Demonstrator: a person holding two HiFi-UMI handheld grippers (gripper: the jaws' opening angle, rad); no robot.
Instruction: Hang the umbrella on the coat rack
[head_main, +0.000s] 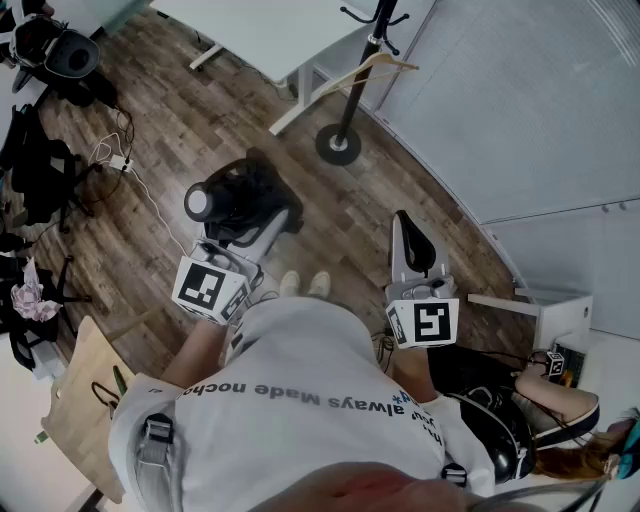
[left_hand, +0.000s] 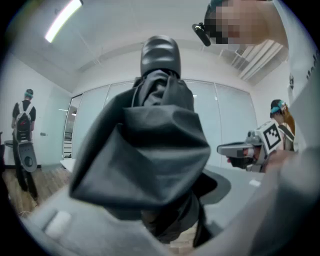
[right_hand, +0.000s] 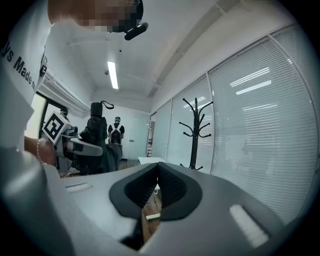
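Two claws show: the left claw (head_main: 248, 228) grips wide round the folded black umbrella (head_main: 232, 196) at centre-left; the right claw (head_main: 411, 246) sits pinched together, empty. With the coat rack (head_main: 356, 90) well apart at upper centre, slack fabric may slide out during the carry.

We look steeply down from the head; each gripper camera looks level along its own jaws, very near. The coat rack (head_main: 354, 90), upper centre overhead, also shows in the right gripper view (right_hand: 196, 132).

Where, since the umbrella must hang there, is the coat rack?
In the head view the coat rack stands top centre, between the white table and the blinds.
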